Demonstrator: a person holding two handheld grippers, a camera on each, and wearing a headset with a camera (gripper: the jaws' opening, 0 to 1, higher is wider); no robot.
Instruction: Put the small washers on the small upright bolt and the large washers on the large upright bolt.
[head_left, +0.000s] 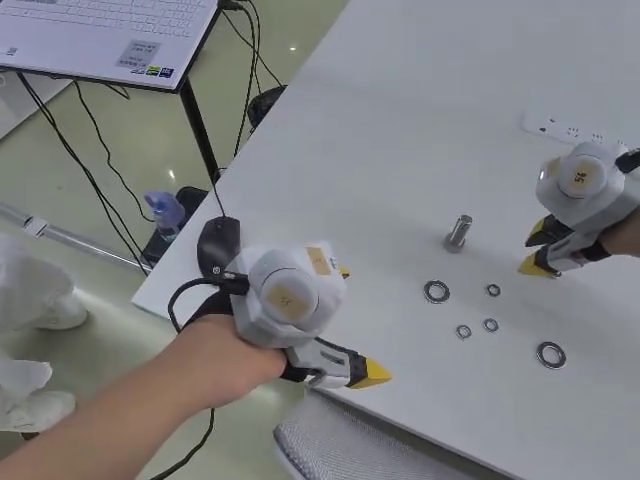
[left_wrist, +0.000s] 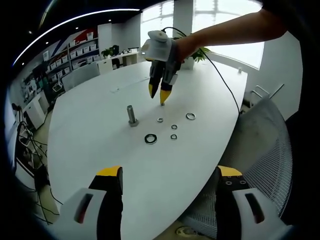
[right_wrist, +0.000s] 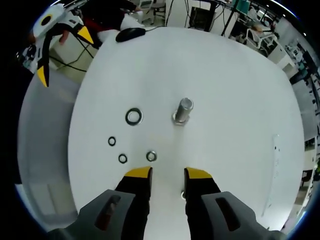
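Since the washers were thin, flat metal rings lying flush on the smooth desk, they looked light, stiff and slippery, with hardly any edge to pinch. I judged the surest hold to be across the rim, one jaw tip in the hole and one outside, or a tip under an edge to tilt a ring up first. A loose pinch would likely skate it across the desk.

Five showed in the head view, placed by the clock from the bolt. A large washer lay at 7 o'clock and a second large washer farther out at 4 o'clock. A small washer lay at 5 o'clock. Another small washer and a last small washer lay side by side near 6 o'clock. All were apart from the bolt, which stood upright and bare.

The right hand-held gripper hung at 3 o'clock from the bolt, jaws apart with nothing between them. A small grey thing just beside one jaw was too hidden to name. The left hand-held gripper sat at 8 o'clock by the desk's edge, well apart from the washers, jaws spread wide and empty.
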